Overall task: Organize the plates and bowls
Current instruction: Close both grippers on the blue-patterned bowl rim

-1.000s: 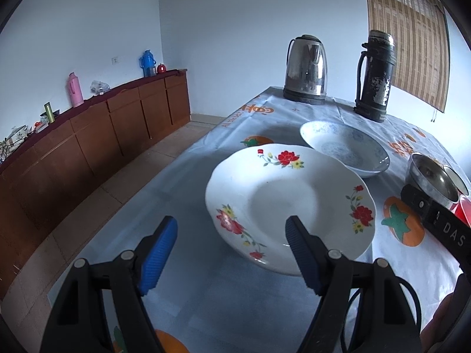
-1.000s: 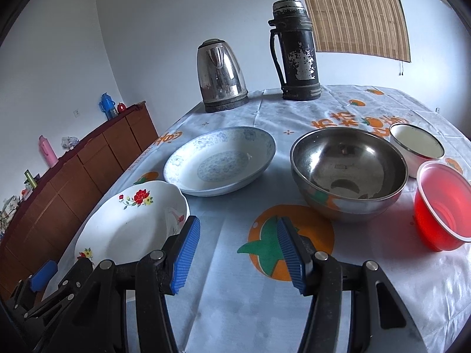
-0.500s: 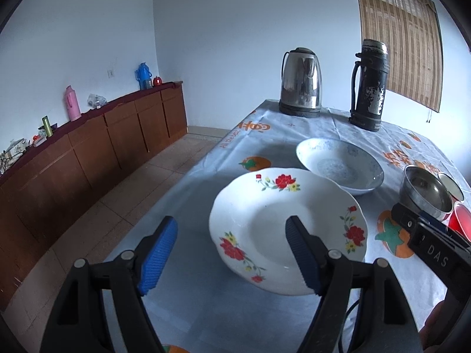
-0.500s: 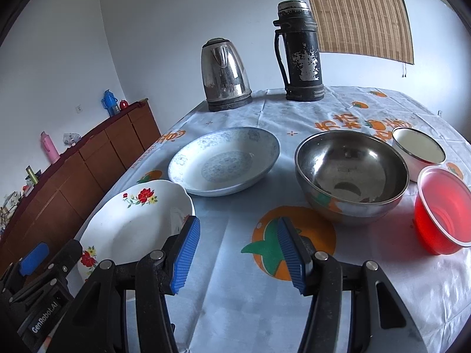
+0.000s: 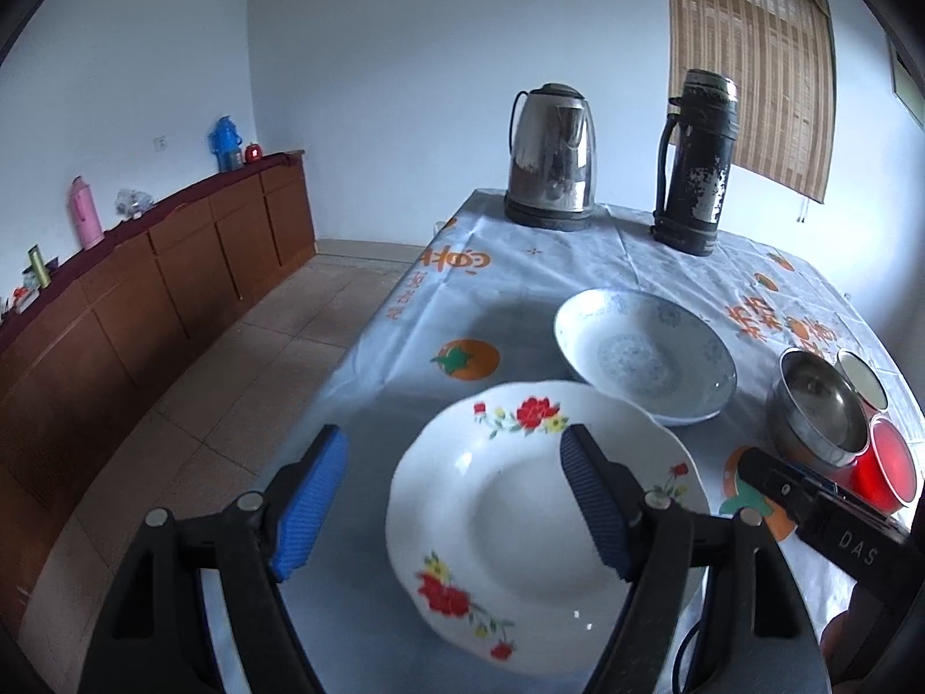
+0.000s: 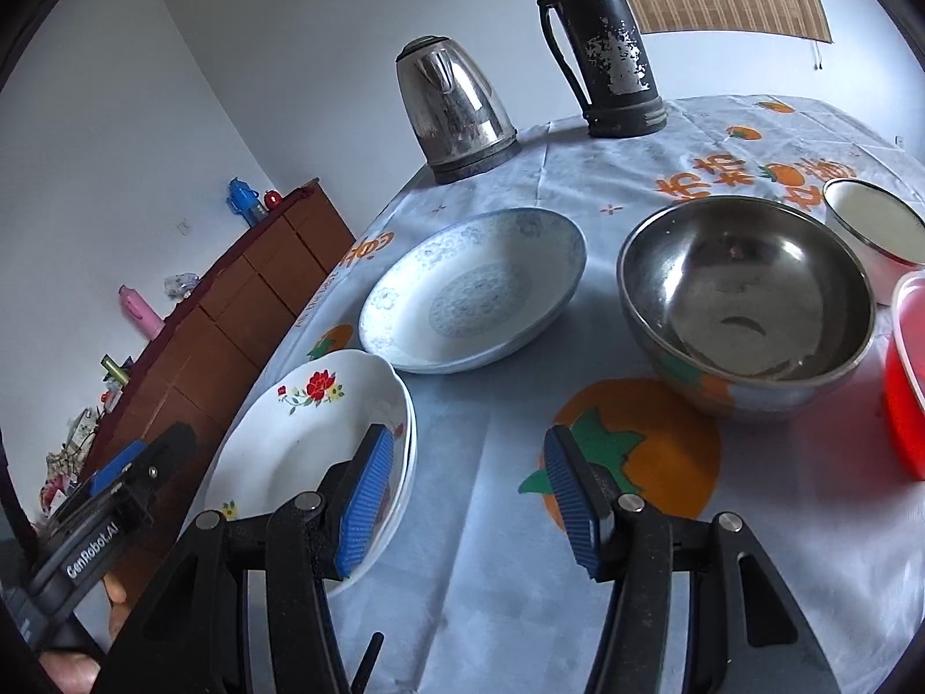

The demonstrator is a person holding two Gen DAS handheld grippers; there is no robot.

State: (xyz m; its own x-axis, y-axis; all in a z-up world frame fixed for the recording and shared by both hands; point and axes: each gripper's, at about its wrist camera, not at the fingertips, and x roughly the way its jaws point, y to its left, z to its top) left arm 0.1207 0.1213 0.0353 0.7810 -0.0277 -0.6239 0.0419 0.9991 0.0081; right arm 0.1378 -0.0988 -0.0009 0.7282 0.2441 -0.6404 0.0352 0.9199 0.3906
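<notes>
A white plate with red flowers (image 5: 520,515) lies near the table's left edge, also in the right wrist view (image 6: 300,434). My left gripper (image 5: 457,497) is open above its left half, empty. Beyond it sits a blue-patterned plate (image 5: 644,353), seen too in the right wrist view (image 6: 474,289). A steel bowl (image 6: 746,301), a white enamel bowl (image 6: 876,225) and a red plastic bowl (image 6: 910,370) stand to the right. My right gripper (image 6: 468,491) is open and empty over the tablecloth between the floral plate and the steel bowl.
A steel kettle (image 5: 552,156) and a dark worn thermos (image 5: 696,162) stand at the table's far end. The table's left edge (image 5: 347,358) drops to a tiled floor. A brown sideboard (image 5: 144,289) with bottles runs along the left wall.
Both grippers have pulled back, risen and tilted downward, so the dishes sit lower in view. The right view has tilted. Both stay open; no dish has moved.
</notes>
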